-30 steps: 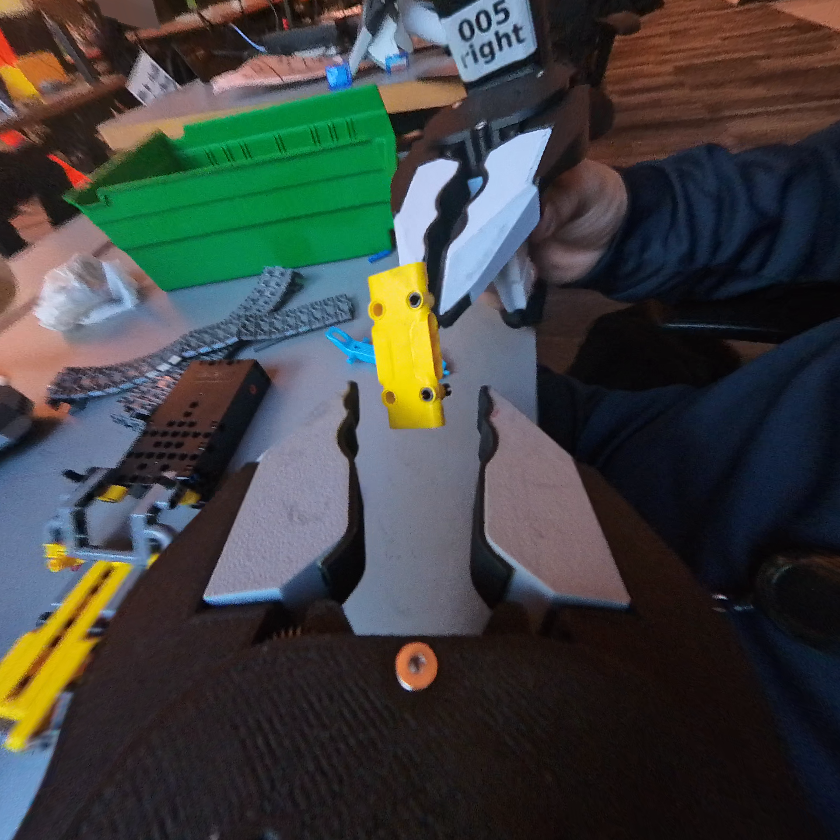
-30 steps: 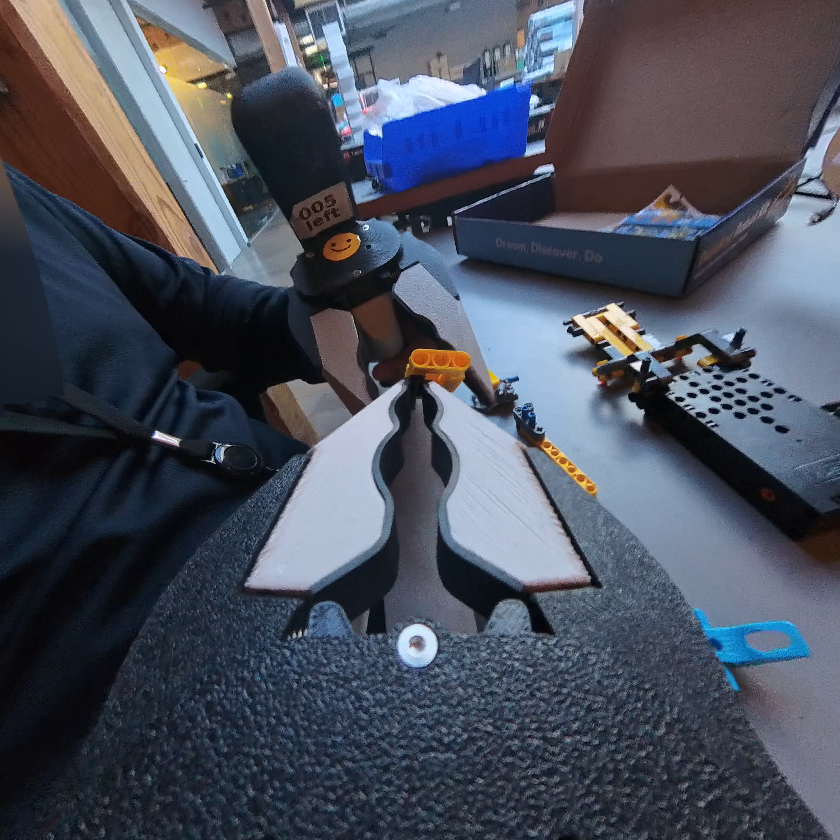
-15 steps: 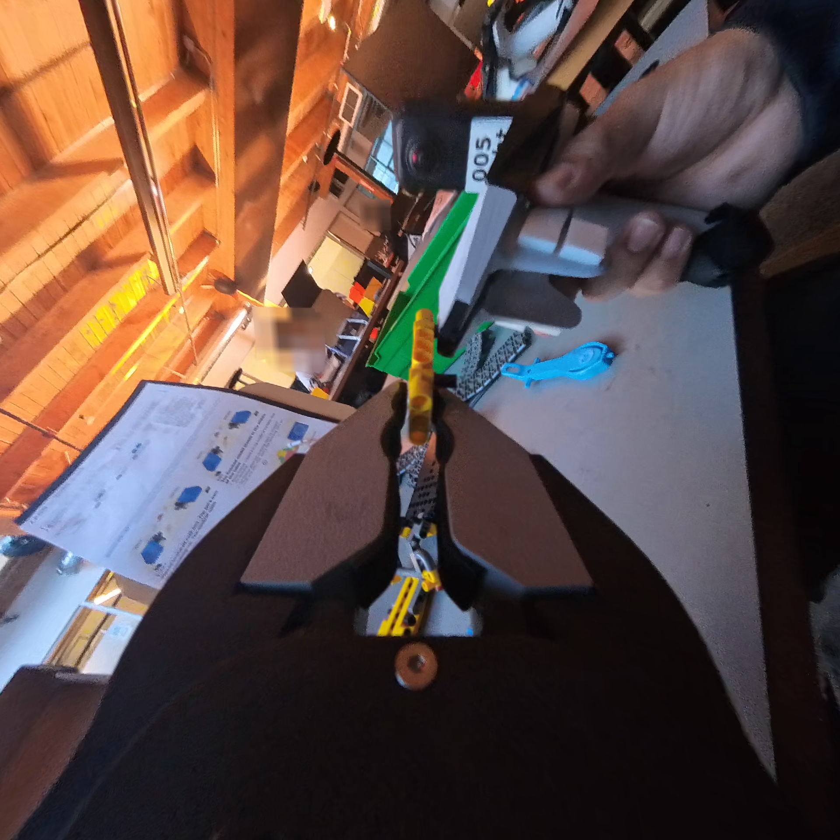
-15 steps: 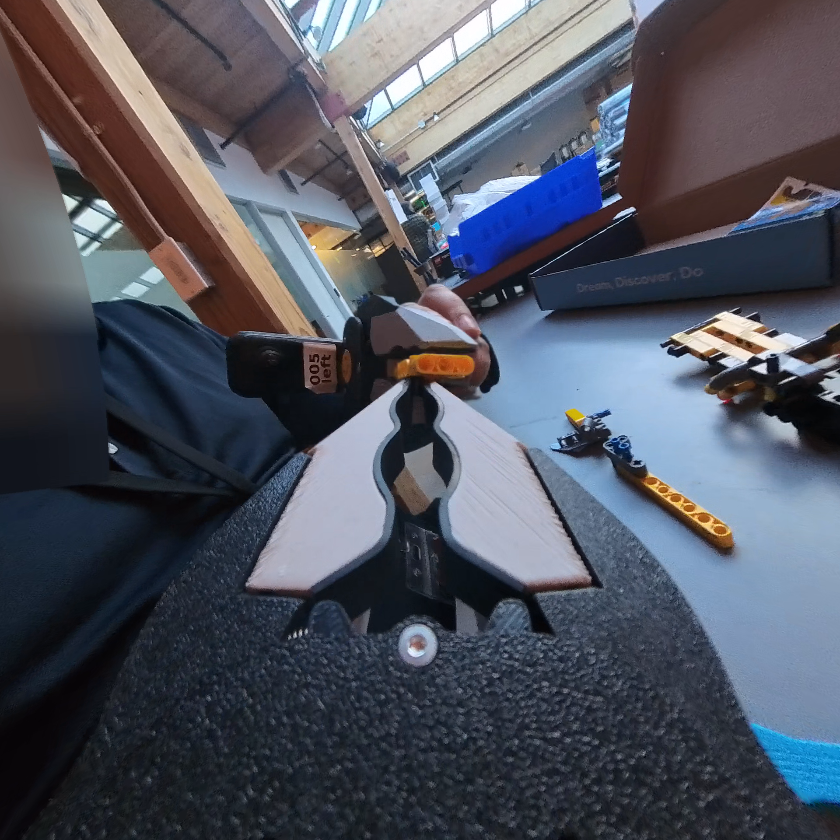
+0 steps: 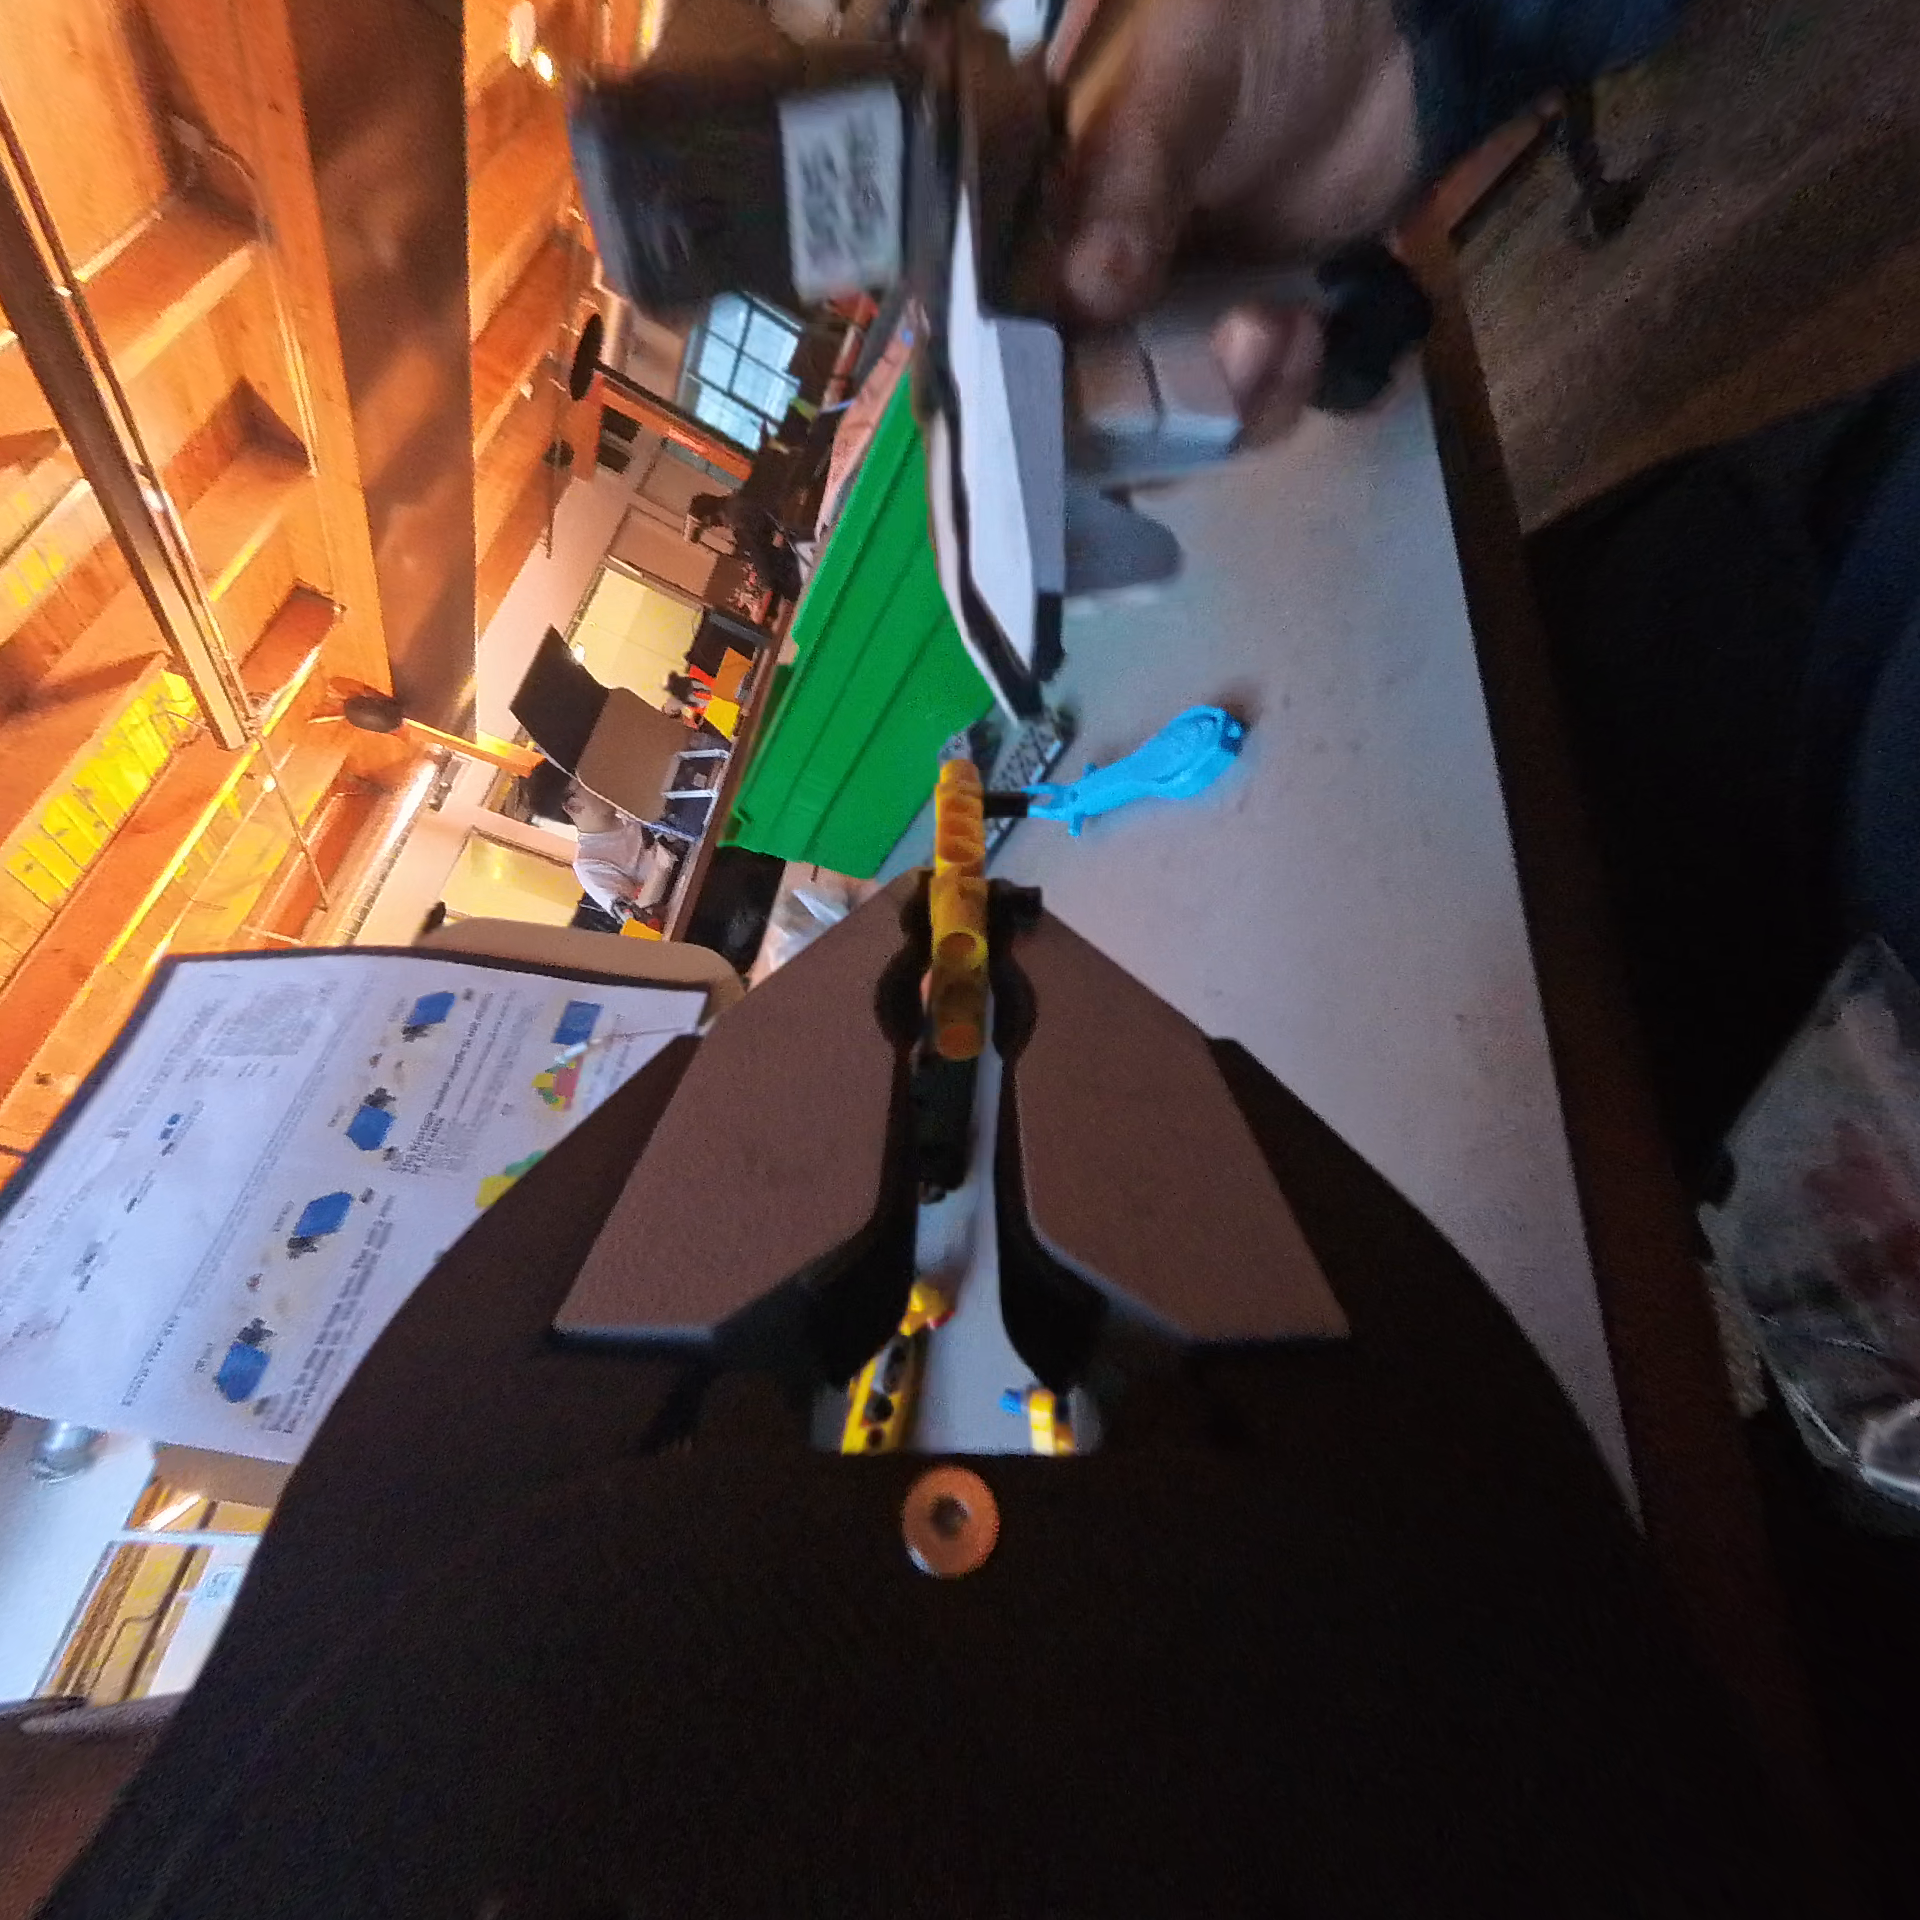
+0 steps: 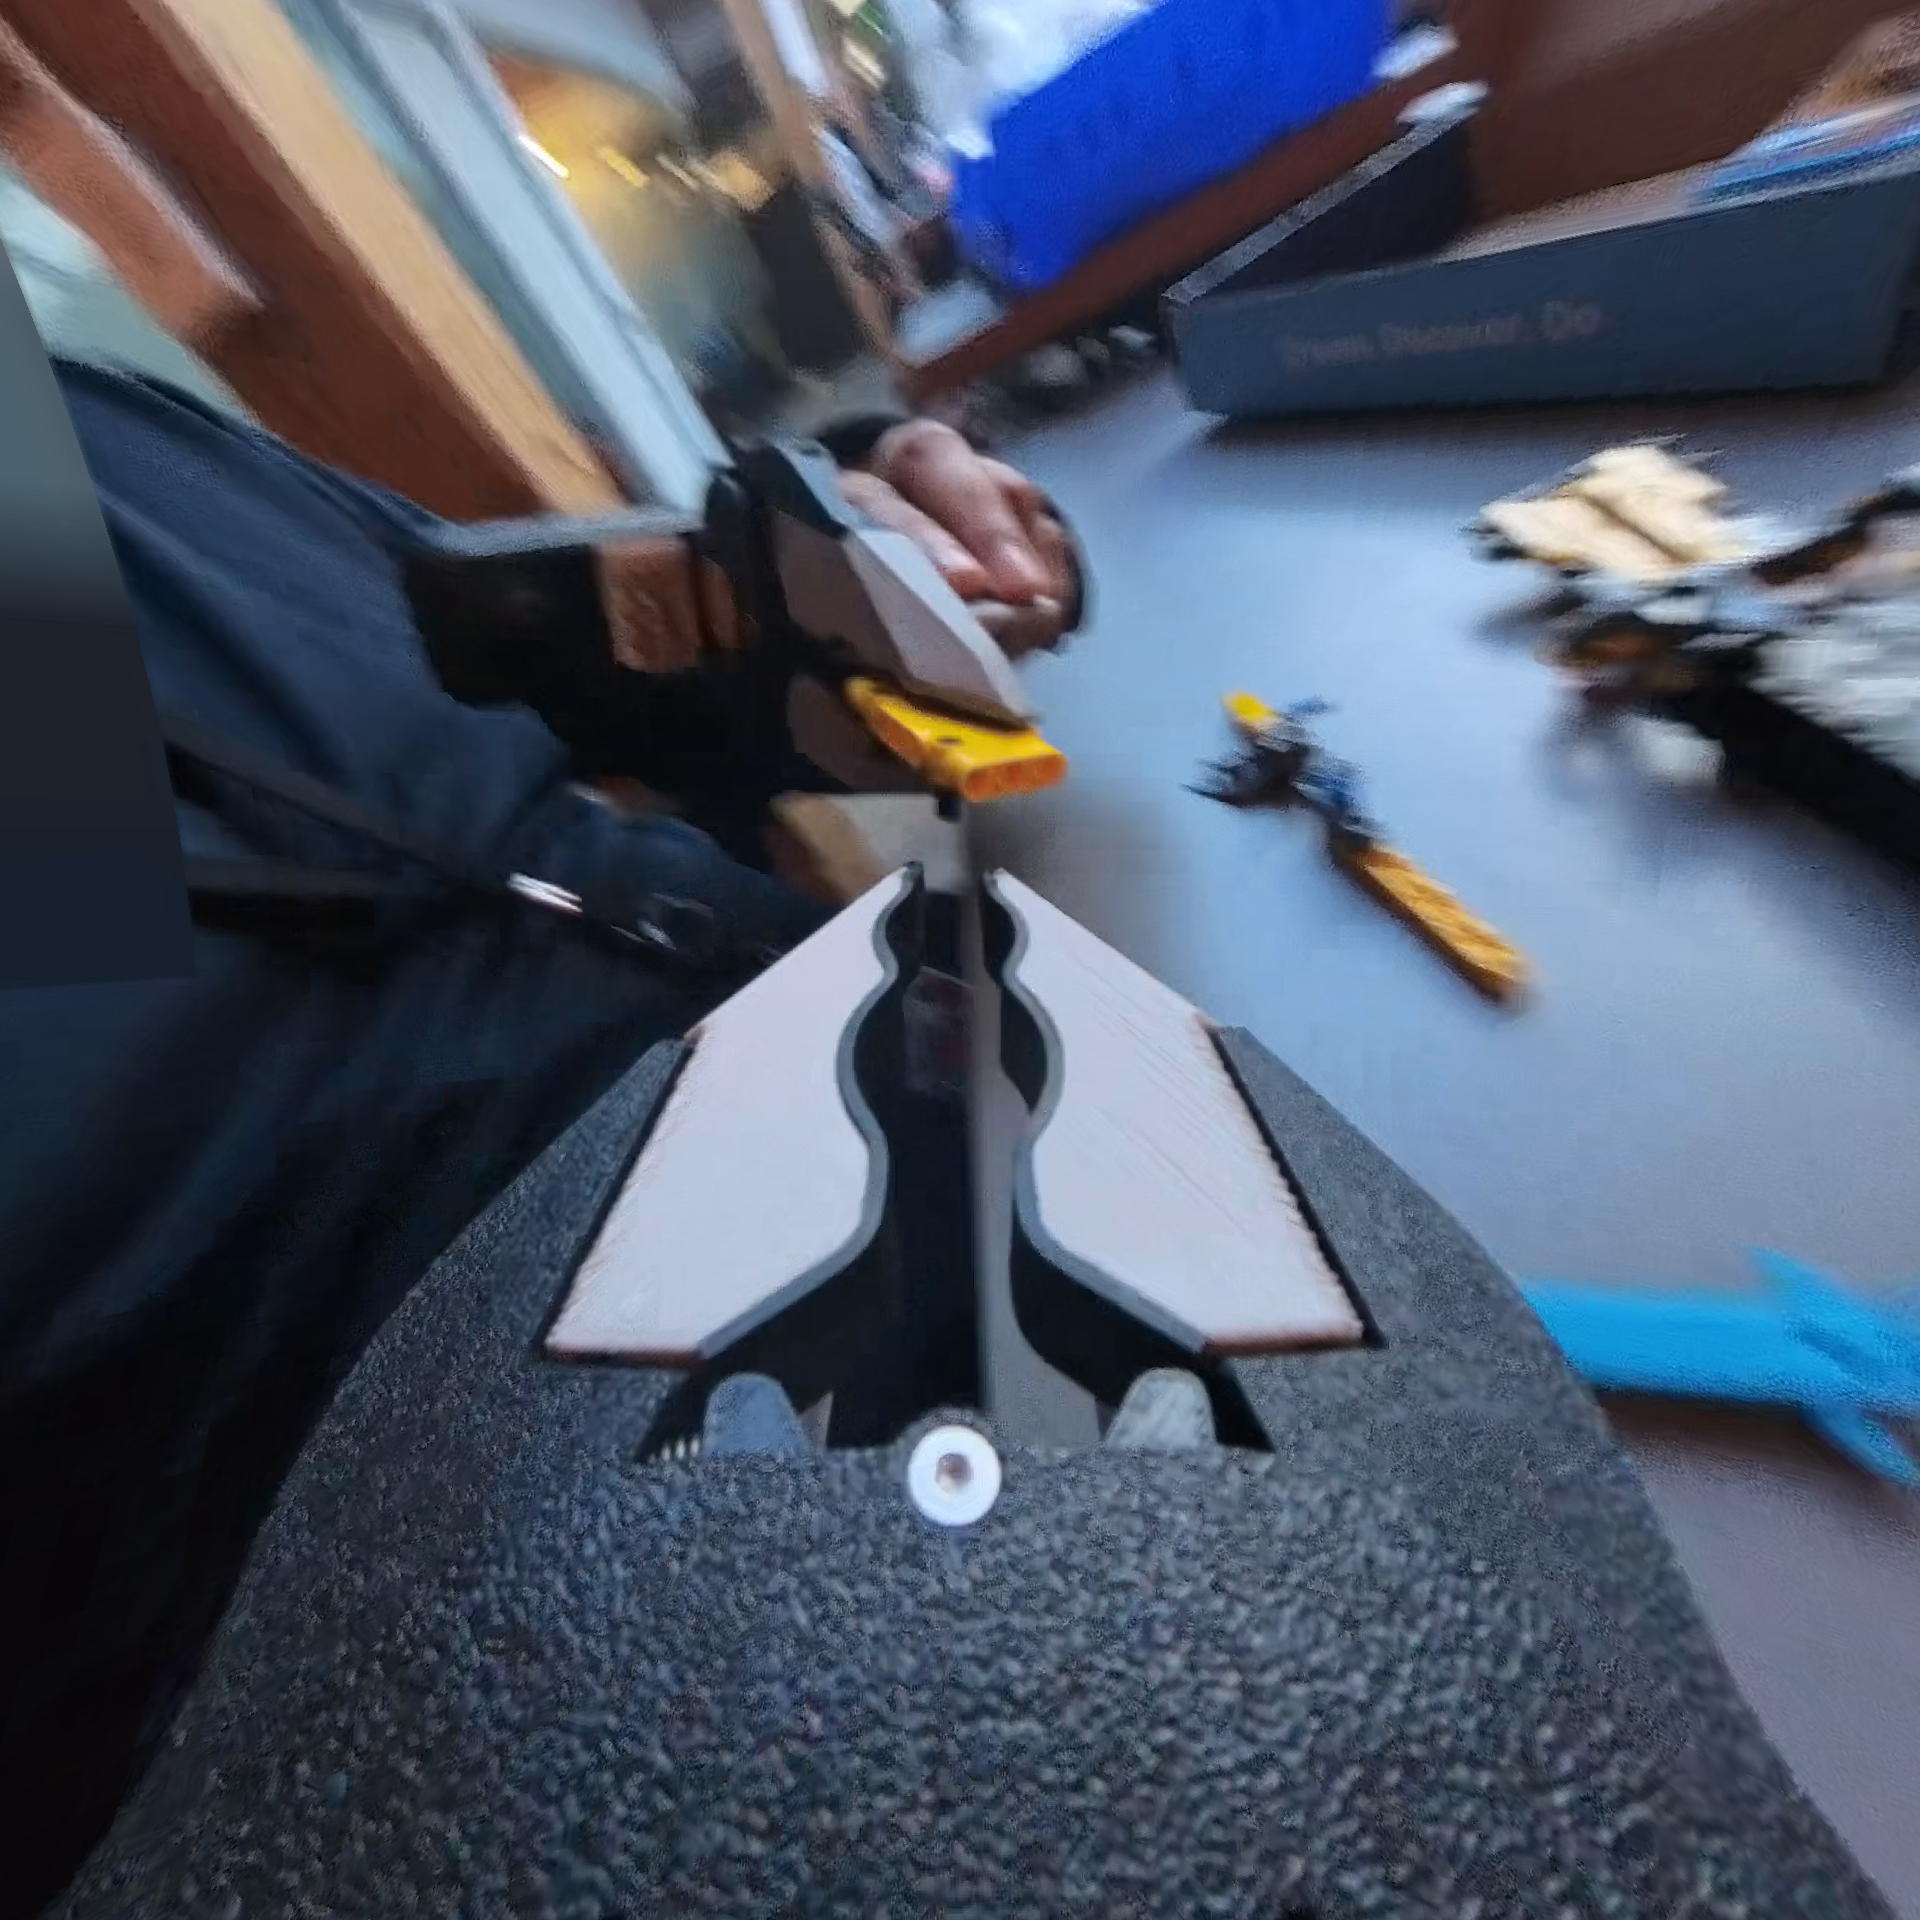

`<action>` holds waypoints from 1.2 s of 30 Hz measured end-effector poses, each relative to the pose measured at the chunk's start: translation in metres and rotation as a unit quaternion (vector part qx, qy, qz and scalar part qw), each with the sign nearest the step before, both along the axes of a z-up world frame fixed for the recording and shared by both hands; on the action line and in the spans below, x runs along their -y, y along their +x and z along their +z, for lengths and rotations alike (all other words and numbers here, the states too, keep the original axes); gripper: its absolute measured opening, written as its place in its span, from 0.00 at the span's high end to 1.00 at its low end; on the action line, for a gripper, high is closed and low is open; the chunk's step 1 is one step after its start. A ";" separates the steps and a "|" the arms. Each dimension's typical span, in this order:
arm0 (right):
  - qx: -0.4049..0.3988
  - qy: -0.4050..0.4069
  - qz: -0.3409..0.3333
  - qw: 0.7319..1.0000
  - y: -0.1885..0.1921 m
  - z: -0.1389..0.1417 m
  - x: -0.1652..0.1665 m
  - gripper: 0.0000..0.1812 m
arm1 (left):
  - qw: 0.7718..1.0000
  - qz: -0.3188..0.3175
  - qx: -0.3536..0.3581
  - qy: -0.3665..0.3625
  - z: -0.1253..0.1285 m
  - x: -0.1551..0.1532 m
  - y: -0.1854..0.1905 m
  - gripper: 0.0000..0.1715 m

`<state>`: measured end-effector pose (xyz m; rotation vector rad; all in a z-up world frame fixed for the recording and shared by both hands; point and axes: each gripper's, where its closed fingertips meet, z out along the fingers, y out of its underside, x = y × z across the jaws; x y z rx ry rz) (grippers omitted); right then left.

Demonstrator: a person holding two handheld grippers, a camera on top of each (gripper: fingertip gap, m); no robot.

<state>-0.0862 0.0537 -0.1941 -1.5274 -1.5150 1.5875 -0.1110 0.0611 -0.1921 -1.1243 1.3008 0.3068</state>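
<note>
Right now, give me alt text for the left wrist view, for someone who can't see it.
The left gripper is clamped on a yellow beam with holes, above a grey table. Beyond lie a blue plastic tool and a green bin; the right gripper is blurred above.

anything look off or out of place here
Nothing looks damaged or spilled. The left gripper is rolled sideways, its jaws shut on a yellow beam, so the table appears tilted. Loose building pieces lie scattered on it. The right gripper holds nothing.
</note>
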 end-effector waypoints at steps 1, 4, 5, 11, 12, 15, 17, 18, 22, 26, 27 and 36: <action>0.021 0.062 -0.033 0.997 0.011 -0.006 -0.015 0.96 | 1.000 -0.001 -0.001 -0.010 -0.008 -0.002 -0.001 0.97; 0.045 0.193 -0.076 0.977 0.046 -0.007 -0.038 0.96 | 0.999 -0.024 0.006 -0.041 -0.019 0.003 0.006 0.97; 0.042 0.226 -0.078 0.970 0.054 -0.005 -0.038 0.96 | 0.998 -0.034 0.012 -0.052 -0.022 0.005 0.009 0.97; 0.107 0.388 -0.068 0.913 0.060 -0.033 -0.039 0.94 | 0.997 -0.031 0.001 -0.075 -0.040 0.000 0.015 0.96; 0.111 0.375 -0.067 0.918 0.056 -0.036 -0.039 0.93 | 0.997 -0.021 -0.012 -0.072 -0.043 -0.002 0.014 0.96; 0.133 0.322 -0.079 0.934 0.049 -0.046 -0.043 0.87 | 0.997 0.002 -0.044 -0.058 -0.051 -0.007 0.012 0.96; 0.142 0.322 -0.087 0.932 0.049 -0.050 -0.048 0.85 | 0.997 0.017 -0.058 -0.051 -0.053 -0.011 0.009 0.96; 0.135 0.323 -0.087 0.933 0.047 -0.049 -0.047 0.85 | 0.996 0.018 -0.062 -0.053 -0.055 -0.011 0.009 0.96; 0.136 0.349 -0.084 0.923 0.044 -0.052 -0.047 0.87 | 0.996 0.023 -0.070 -0.059 -0.059 -0.012 0.007 0.96; 0.180 0.261 -0.145 0.937 0.050 -0.062 -0.072 0.88 | 0.991 0.061 -0.108 -0.055 -0.070 -0.022 -0.001 0.96; 0.184 0.219 -0.162 0.945 0.051 -0.062 -0.077 0.88 | 0.988 0.079 -0.124 -0.045 -0.072 -0.026 -0.005 0.96; 0.187 0.031 -0.225 0.956 0.037 -0.062 -0.085 0.80 | 0.981 0.137 -0.120 -0.069 -0.072 -0.038 -0.015 0.94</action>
